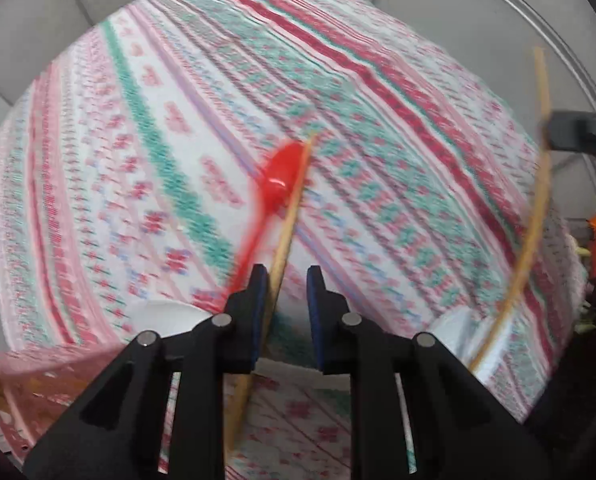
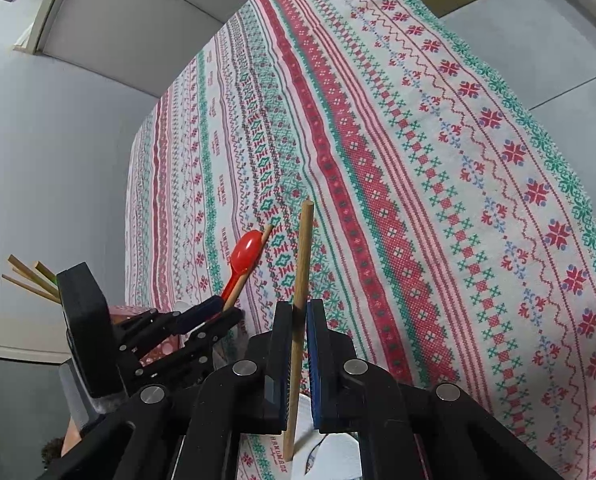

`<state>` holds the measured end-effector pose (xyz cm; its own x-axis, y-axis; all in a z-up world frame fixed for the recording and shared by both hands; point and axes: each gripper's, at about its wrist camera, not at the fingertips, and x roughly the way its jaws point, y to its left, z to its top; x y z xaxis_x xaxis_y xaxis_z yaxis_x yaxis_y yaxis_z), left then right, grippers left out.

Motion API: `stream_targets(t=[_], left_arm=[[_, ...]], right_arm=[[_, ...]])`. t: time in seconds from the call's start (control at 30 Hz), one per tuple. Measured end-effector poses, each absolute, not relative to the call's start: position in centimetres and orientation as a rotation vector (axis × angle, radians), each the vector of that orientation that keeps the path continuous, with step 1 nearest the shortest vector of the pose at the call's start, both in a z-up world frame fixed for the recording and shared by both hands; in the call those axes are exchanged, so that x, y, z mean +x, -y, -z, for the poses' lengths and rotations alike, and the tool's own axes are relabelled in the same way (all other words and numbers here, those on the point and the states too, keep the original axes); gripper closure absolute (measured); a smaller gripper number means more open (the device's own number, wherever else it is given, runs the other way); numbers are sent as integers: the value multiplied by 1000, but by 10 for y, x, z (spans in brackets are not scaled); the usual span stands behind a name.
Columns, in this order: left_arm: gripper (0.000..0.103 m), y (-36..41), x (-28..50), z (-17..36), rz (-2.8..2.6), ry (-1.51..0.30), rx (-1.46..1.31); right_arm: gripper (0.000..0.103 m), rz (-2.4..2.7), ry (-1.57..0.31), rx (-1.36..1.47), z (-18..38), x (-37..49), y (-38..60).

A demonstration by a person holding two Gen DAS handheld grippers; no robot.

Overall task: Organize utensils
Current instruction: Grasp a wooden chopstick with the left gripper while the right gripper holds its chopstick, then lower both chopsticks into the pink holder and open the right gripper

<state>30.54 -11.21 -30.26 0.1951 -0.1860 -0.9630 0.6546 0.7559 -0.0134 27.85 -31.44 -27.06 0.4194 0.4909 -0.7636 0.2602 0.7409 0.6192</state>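
A patterned red, green and white tablecloth [image 1: 170, 92] [image 2: 418, 152] covers the table. My left gripper [image 1: 286, 276] [image 2: 222, 308] points steeply down over it. A red plastic spoon [image 1: 278, 184] [image 2: 247, 249] and a wooden chopstick [image 1: 294, 212] [image 2: 265, 233] stick out from between its narrow-set jaws. In the left wrist view the chopstick lies against the left pad, with a gap showing beside it. My right gripper [image 2: 298, 308] is shut on a second wooden chopstick [image 2: 303, 264] [image 1: 538, 208], held near upright.
A pink perforated basket [image 2: 158, 344] [image 1: 26, 364] sits under the left gripper, and several more chopsticks [image 2: 30, 280] poke out behind it. White dishes [image 1: 166, 312] [image 2: 334, 452] lie close under both grippers. Grey floor [image 2: 58, 160] surrounds the table.
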Motion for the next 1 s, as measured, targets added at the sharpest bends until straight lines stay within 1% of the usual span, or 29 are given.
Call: stream_targets(t=[0.13, 0.47, 0.5, 0.53, 0.57, 0.67, 0.8, 1.0], left_arm=[[82, 123, 298, 309, 648, -1244, 503], [83, 161, 331, 315, 598, -1219, 476], [86, 165, 335, 315, 590, -1217, 465], [93, 167, 337, 315, 583, -1214, 454], [95, 168, 338, 316, 576, -1208, 438], [97, 171, 338, 313, 541, -1200, 417], [97, 158, 324, 294, 533, -1171, 335], [97, 126, 293, 239, 527, -1044, 287]], right_arm=[[97, -166, -1184, 764, 278, 284, 309], [97, -172, -1196, 746, 280, 288, 297], [97, -170, -1195, 744, 279, 288, 296], [97, -168, -1194, 742, 279, 287, 296], [97, -167, -1192, 739, 278, 286, 295], [97, -165, -1184, 728, 274, 284, 293], [97, -157, -1168, 712, 264, 276, 292], [97, -179, -1103, 647, 231, 260, 280]])
